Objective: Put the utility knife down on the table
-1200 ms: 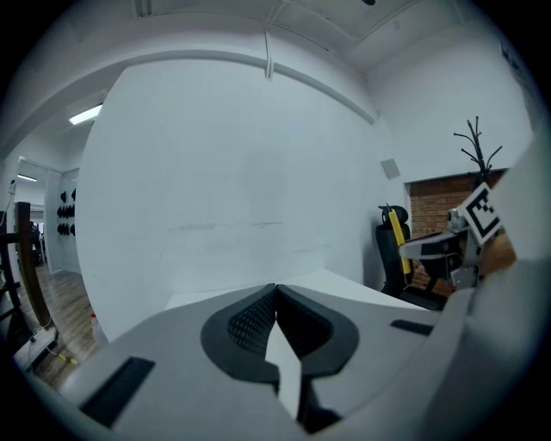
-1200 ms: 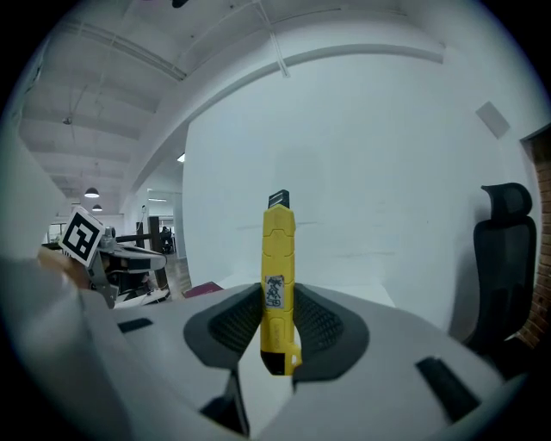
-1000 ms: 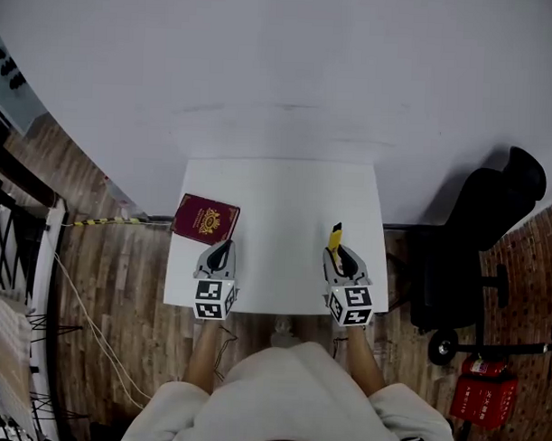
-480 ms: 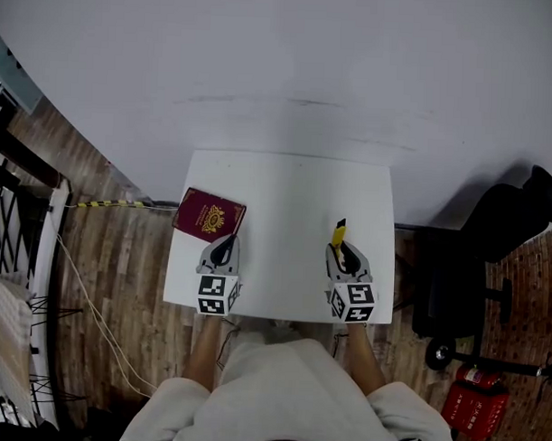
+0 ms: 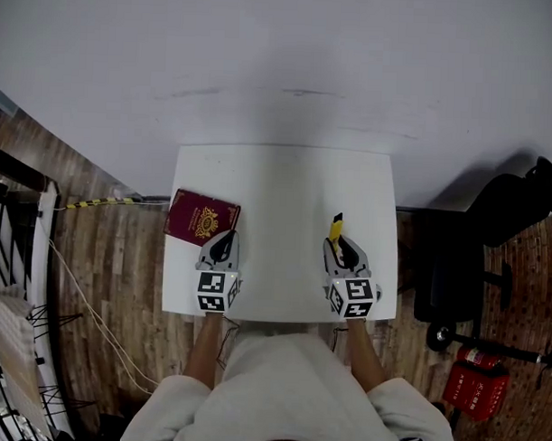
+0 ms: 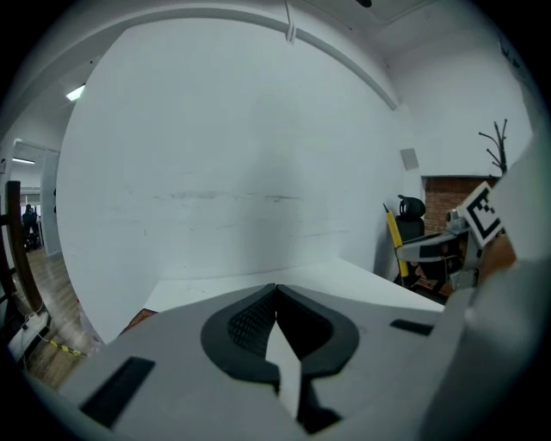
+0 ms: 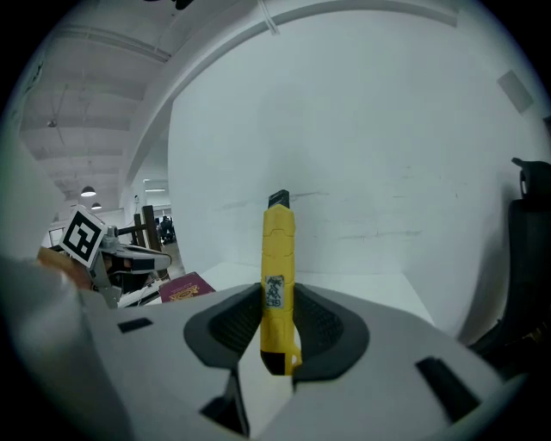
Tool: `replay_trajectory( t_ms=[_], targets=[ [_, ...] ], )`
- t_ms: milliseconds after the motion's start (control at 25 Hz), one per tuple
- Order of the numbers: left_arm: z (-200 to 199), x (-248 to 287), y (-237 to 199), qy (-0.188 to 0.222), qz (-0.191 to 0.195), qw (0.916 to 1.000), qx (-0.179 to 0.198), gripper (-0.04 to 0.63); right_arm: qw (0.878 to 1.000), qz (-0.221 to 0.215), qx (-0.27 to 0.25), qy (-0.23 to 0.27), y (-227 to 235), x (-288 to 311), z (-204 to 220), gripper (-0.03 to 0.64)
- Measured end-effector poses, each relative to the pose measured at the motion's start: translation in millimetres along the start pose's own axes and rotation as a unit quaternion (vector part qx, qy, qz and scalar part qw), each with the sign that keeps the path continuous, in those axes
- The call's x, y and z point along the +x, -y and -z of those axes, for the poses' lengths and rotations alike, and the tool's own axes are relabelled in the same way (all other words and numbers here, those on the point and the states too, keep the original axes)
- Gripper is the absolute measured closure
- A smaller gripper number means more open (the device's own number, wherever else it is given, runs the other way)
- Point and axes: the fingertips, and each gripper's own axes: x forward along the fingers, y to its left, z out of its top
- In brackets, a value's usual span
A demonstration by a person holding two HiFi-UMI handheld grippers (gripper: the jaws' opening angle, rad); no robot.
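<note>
Red booklet (image 5: 202, 218): on the table (image 5: 281, 193), just ahead-left of the left gripper.
Left gripper (image 5: 224, 245): jaws together, nothing between.
Right gripper (image 5: 340, 251): clamped on the yellow utility knife (image 7: 278, 267), which juts forward over the table.

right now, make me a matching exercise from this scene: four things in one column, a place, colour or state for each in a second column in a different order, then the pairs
Things
1. utility knife
2. booklet
3. left gripper
4. office chair

Descriptions
a. shut, nothing between its jaws
b. black, off to the right of the table in the head view
c. dark red, lying at the table's left edge
d. yellow, clamped in the right gripper

Pairs: 1-d, 2-c, 3-a, 4-b
</note>
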Motion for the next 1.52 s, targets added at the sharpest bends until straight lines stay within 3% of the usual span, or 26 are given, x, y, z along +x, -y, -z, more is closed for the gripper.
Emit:
replay_trajectory(
  t_ms=[360,920,1320,1520],
  targets=[
    [17.2,39.4,-12.1,-0.031,0.029,0.999,-0.014,0.588,0.999,0.016,0.009,-0.033,9.9,37.2,11.3,0.508],
    [41.2,77.5,-24.7,-0.069,0.05,0.9962,-0.022,0.589,0.996,0.008,0.008,-0.088,15.8,85.5,40.9,0.508],
    [46.7,90.3,-32.1,-0.072,0.05,0.9956,-0.031,0.589,0.988,-0.017,-0.044,-0.146,16.0,123.4,65.8,0.508],
    [47.5,88.9,-32.7,-0.072,0.048,0.9957,-0.035,0.589,0.977,-0.04,-0.099,-0.182,15.4,140.5,73.5,0.508]
  ],
)
